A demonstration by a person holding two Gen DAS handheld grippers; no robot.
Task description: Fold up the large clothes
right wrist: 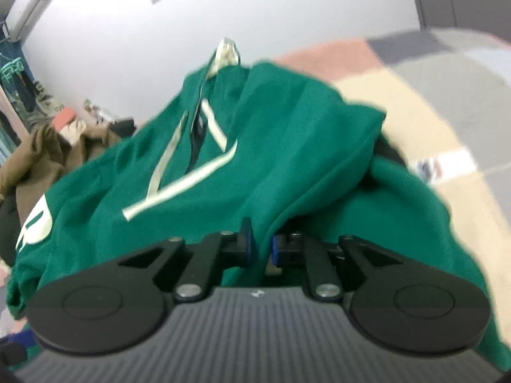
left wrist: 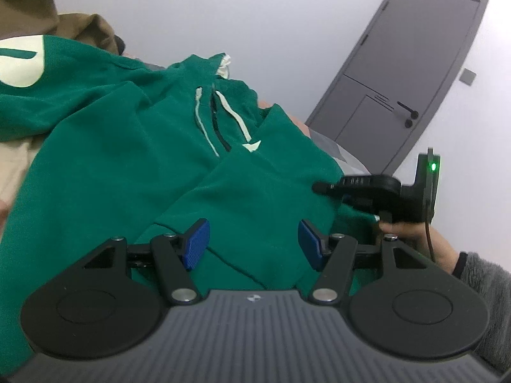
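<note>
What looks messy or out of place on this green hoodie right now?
The green hoodie is far from flat: its sleeve lies rumpled across the front, and the white drawstrings trail unevenly. A brown garment is heaped behind it. No damage shows.

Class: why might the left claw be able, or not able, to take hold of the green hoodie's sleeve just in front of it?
Probably yes. The left claw stands open right over the folded sleeve of the green hoodie, with nothing lying between. The right claw grips cloth off to the side, clear of that path.
</note>
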